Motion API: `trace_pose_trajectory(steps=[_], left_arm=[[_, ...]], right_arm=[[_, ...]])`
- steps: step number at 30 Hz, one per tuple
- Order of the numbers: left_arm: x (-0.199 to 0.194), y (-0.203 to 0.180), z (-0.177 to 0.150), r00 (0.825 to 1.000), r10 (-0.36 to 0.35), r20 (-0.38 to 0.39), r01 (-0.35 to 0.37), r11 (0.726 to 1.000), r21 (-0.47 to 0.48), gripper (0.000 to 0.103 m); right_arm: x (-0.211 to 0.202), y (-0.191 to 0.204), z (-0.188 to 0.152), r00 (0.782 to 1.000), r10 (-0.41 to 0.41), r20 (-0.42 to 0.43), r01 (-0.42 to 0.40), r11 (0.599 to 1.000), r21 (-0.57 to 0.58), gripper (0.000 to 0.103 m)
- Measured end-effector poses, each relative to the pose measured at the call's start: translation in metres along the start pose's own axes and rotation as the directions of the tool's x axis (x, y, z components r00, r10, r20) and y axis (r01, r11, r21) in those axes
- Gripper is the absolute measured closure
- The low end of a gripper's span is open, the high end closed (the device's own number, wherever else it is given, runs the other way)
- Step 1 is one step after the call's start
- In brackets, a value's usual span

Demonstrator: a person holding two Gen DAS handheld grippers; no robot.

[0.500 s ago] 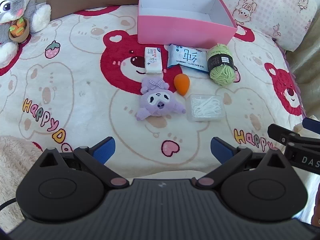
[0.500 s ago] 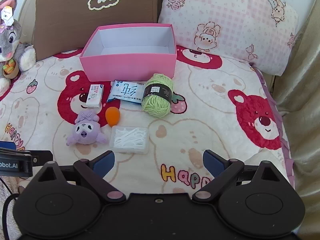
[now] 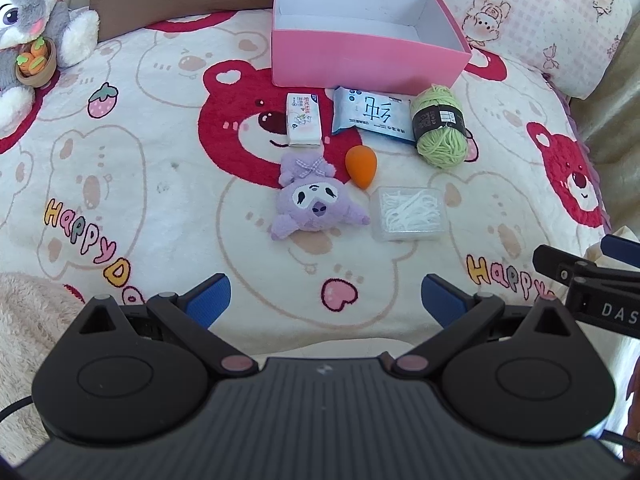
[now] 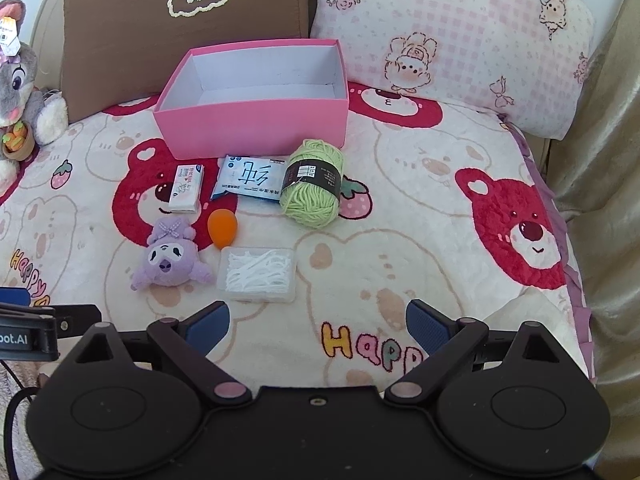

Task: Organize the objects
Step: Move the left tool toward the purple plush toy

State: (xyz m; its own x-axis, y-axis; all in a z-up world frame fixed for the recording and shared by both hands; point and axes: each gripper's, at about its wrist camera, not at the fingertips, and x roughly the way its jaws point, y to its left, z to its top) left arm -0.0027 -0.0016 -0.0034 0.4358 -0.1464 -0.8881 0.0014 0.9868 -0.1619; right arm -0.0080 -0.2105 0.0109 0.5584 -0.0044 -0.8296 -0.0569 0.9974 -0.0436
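An empty pink box [image 3: 360, 56] [image 4: 256, 128] stands at the back of the bed. In front of it lie a small white packet [image 3: 304, 119] [image 4: 186, 188], a blue wipes pack [image 3: 372, 114] [image 4: 248, 178], a green yarn ball [image 3: 440, 126] [image 4: 312, 182], an orange sponge egg [image 3: 361, 166] [image 4: 222, 227], a purple plush [image 3: 312, 200] [image 4: 168, 258] and a clear box of floss picks [image 3: 408, 214] [image 4: 258, 274]. My left gripper [image 3: 326, 300] hovers open before the plush. My right gripper [image 4: 318, 322] hovers open, just right of the floss box. Both hold nothing.
A bear-print blanket [image 3: 120, 160] covers the bed. A grey rabbit plush [image 3: 28, 20] [image 4: 16, 92] sits at the far left. A brown cushion [image 4: 180, 24] and a pink pillow [image 4: 460, 40] line the back. Beige fabric [image 4: 600, 200] hangs past the right edge.
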Motion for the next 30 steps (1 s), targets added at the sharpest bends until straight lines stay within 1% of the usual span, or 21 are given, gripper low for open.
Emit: trace_pose_trajectory(steps=[4,7,8,9,10,12,15,18,19,21,23,25,27,30], left_arm=[[-0.003,-0.002,0.0,1.0,-0.007,-0.002,0.007,1.0,0.025,0.0],[-0.008,-0.002,0.003,0.999,-0.033,-0.002,0.033,0.999,0.029,0.0],[-0.011,-0.002,0.005,0.999,-0.038,0.0,0.038,0.999,0.03,0.0],[-0.013,-0.003,0.007,0.999,-0.039,0.002,0.039,0.999,0.035,0.0],[-0.015,-0.005,0.011,0.999,-0.042,0.004,0.042,0.998,0.052,0.0],[-0.018,-0.009,0.018,0.999,-0.04,0.004,0.039,0.995,0.093,0.0],[-0.022,-0.009,0.027,1.0,-0.028,0.005,0.027,0.992,0.12,0.0],[-0.024,-0.005,0.036,0.999,-0.054,-0.011,0.055,0.992,0.116,0.0],[-0.024,-0.003,0.038,0.998,-0.065,-0.012,0.066,0.99,0.128,0.0],[-0.025,-0.001,0.043,0.999,-0.051,0.005,0.05,0.992,0.118,0.0],[-0.026,0.001,0.048,0.999,-0.039,0.024,0.036,0.991,0.126,0.0],[-0.025,0.0,0.052,0.998,-0.049,0.035,0.042,0.986,0.164,0.0],[-0.025,-0.001,0.055,0.995,-0.077,0.058,0.063,0.977,0.202,0.0],[-0.021,-0.004,0.061,0.995,-0.068,0.075,0.049,0.972,0.232,0.0]], right_arm=[[-0.001,-0.003,0.0,1.0,-0.004,-0.001,0.004,1.0,0.006,0.006],[-0.006,-0.006,0.001,0.999,0.03,0.017,-0.03,1.0,0.005,0.006],[-0.01,-0.006,0.002,0.998,0.051,0.033,-0.051,0.999,-0.015,0.006],[-0.015,-0.005,0.005,0.996,0.073,0.053,-0.07,0.996,-0.061,0.006],[-0.02,-0.003,0.01,0.994,0.08,0.075,-0.072,0.992,-0.108,0.006],[-0.034,-0.004,0.021,0.986,0.079,0.144,-0.055,0.985,-0.16,0.006],[-0.046,-0.005,0.034,0.974,0.106,0.201,-0.07,0.981,-0.182,0.006],[-0.045,-0.004,0.039,0.964,0.134,0.229,-0.092,0.978,-0.186,0.006],[-0.042,-0.003,0.039,0.963,0.143,0.23,-0.1,0.977,-0.19,0.006],[-0.034,-0.003,0.037,0.96,0.167,0.227,-0.124,0.973,-0.193,0.006],[-0.025,-0.006,0.037,0.961,0.196,0.196,-0.163,0.971,-0.173,0.006],[-0.015,-0.01,0.04,0.963,0.228,0.147,-0.205,0.966,-0.157,0.006],[-0.008,-0.011,0.041,0.964,0.236,0.124,-0.218,0.965,-0.146,0.006],[0.0,-0.008,0.043,0.963,0.249,0.099,-0.233,0.961,-0.149,0.006]])
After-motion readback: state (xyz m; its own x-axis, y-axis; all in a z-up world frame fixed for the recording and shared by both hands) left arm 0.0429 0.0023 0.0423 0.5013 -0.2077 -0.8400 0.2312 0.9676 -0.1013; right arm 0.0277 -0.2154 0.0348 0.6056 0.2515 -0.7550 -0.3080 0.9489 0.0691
